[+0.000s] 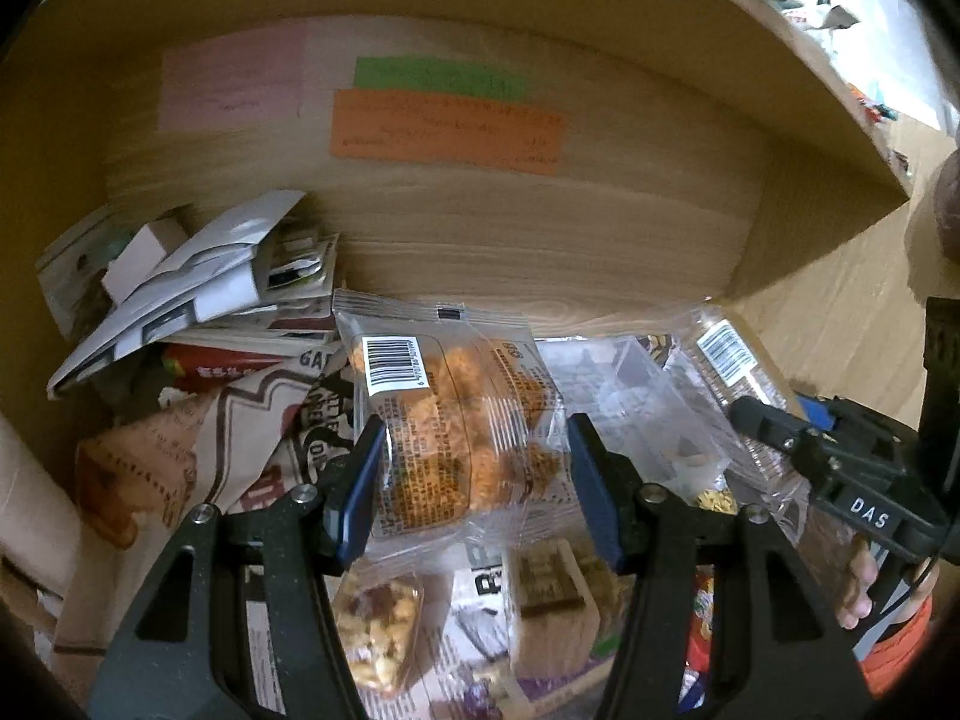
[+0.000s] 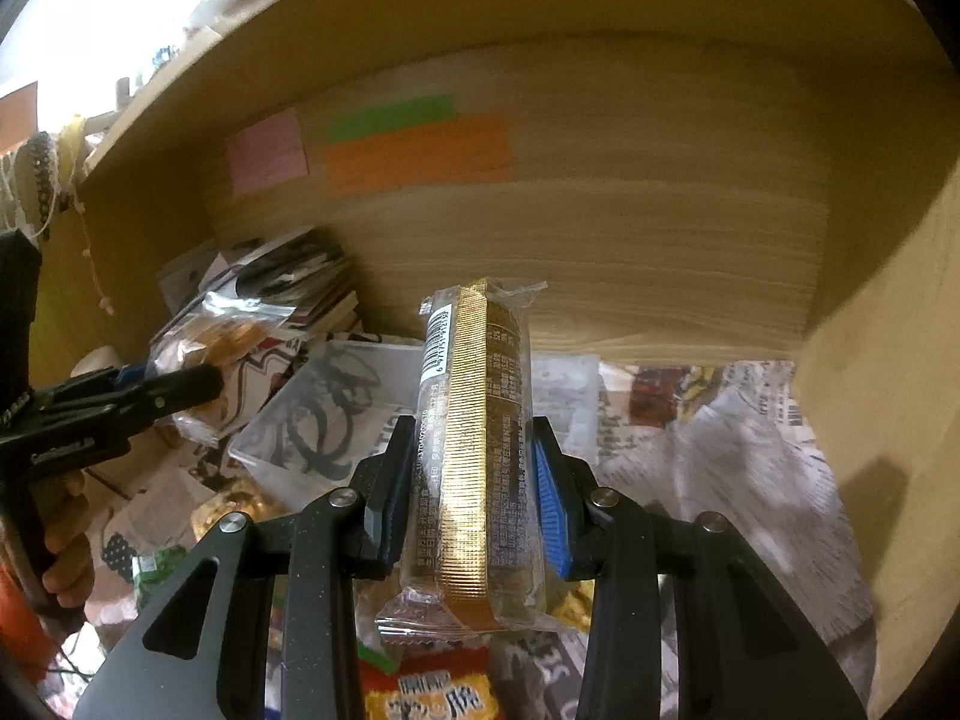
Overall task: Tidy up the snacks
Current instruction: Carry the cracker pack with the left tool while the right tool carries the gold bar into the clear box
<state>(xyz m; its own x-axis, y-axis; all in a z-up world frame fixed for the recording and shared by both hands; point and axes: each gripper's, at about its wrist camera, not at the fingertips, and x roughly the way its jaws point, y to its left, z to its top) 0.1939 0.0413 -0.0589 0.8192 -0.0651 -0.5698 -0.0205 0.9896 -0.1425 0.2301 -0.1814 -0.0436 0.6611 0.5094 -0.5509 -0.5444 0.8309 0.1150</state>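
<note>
A clear-wrapped snack pack with a gold ribbed tray is clamped upright between the black right gripper fingers. The black left gripper is seen at the left edge, closed on a clear snack bag.

Left claw: matt black plastic, blue ribbed pads. Orange snack wrapper: glossy clear film. Gold snack tray: ridged, shiny foil. Shelf: matt woodgrain.

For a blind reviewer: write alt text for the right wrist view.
The right tool grips a clear-wrapped snack bar on edge over a newspaper-lined wooden shelf. The left tool holds another snack packet at left, by a clear box.
</note>
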